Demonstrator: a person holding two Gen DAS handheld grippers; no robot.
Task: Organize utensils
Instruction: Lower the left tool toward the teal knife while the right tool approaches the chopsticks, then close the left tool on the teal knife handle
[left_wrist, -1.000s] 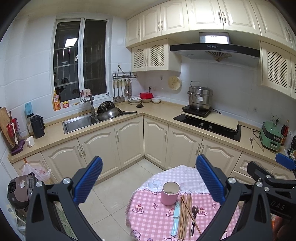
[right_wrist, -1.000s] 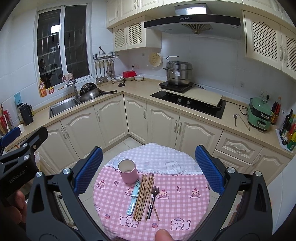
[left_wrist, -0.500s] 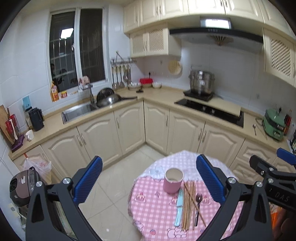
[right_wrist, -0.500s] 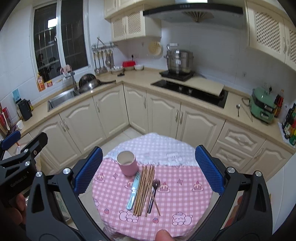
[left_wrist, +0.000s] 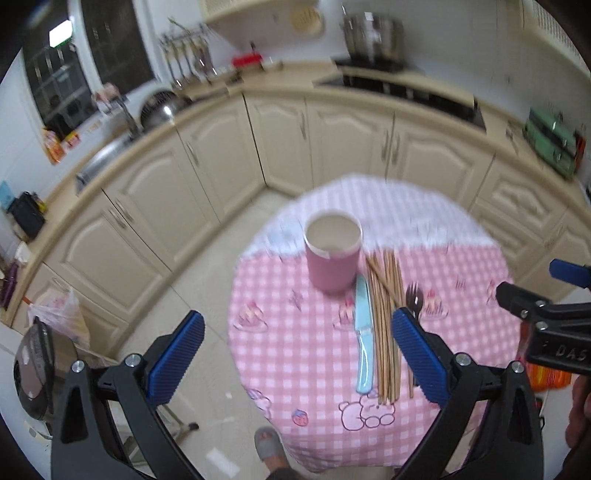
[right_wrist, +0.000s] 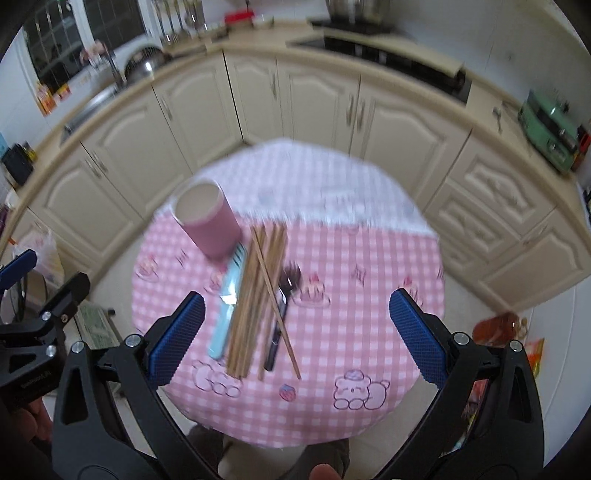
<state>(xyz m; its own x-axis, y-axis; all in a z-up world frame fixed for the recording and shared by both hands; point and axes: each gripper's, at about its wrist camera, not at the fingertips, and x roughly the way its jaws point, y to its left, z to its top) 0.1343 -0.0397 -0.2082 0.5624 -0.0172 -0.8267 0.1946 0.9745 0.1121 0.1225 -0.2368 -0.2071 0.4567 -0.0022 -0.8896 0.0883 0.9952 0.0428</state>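
A pink cup (left_wrist: 332, 254) (right_wrist: 208, 225) stands upright and empty on a round table under a pink checked cloth (left_wrist: 303, 332) (right_wrist: 351, 302). Beside it lie a light blue knife (left_wrist: 364, 339) (right_wrist: 227, 310), a bundle of wooden chopsticks (left_wrist: 384, 314) (right_wrist: 255, 295) and a dark fork (left_wrist: 413, 299) (right_wrist: 282, 314). My left gripper (left_wrist: 295, 354) hovers open above the table's left edge. My right gripper (right_wrist: 295, 332) hangs open above the utensils, holding nothing.
Cream kitchen cabinets (left_wrist: 295, 140) wrap around behind the table, with a sink (left_wrist: 107, 155) at the left and a hob (left_wrist: 399, 88) at the back. A slippered foot (left_wrist: 267, 443) shows on the floor tiles below the table. A rice cooker (left_wrist: 33, 376) sits low at the left.
Both grippers have tipped downward and moved closer to the table, so the cup and utensils now look larger. Both stay open. The objects on the table have not moved.
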